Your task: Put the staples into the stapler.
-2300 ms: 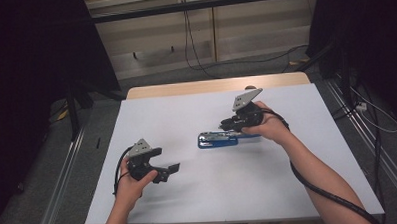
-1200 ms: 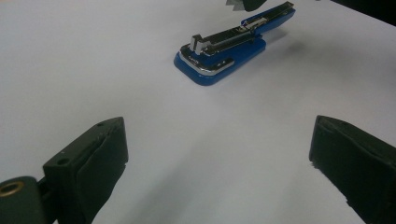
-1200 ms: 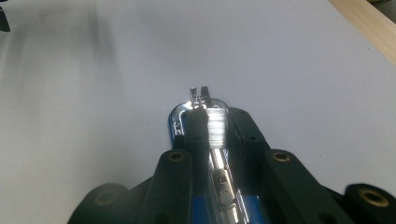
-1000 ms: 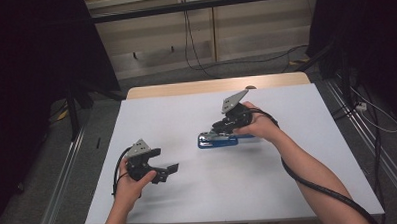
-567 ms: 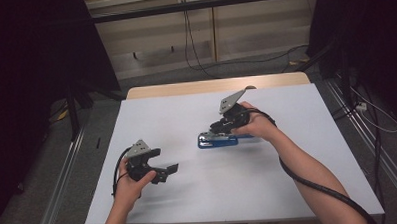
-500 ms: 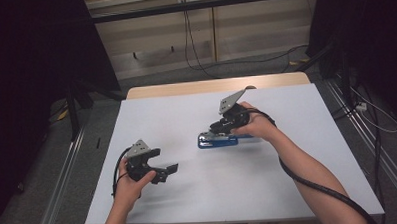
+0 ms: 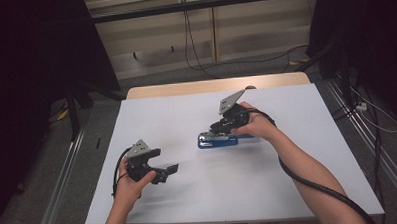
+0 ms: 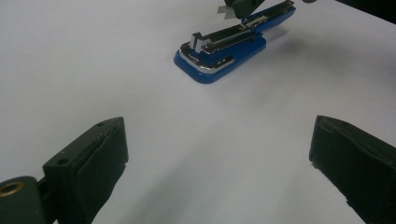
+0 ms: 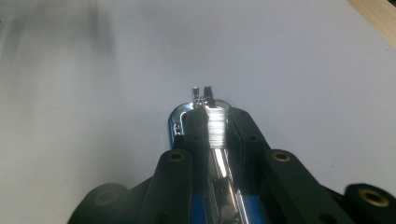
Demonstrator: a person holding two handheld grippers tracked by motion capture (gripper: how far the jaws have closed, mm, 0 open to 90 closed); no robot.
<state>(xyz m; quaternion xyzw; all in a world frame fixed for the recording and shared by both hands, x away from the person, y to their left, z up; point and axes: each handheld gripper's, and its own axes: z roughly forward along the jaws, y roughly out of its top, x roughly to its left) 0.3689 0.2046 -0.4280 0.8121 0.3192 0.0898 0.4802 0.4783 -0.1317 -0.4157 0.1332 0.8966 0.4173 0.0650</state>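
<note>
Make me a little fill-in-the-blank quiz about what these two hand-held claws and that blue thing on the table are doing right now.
1. The right gripper has its jaws closed on a blue ____.
2. The left gripper holds nothing, and its jaws stand ____.
3. The stapler lies on a ____ table surface.
4. In the high view, the stapler lies to the ____ of the left gripper.

Missing words: stapler; open; white; right

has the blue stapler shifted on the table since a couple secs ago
No. The blue stapler lies at the same spot on the white table, equally far from its wooden far edge, right claw on it.
</note>
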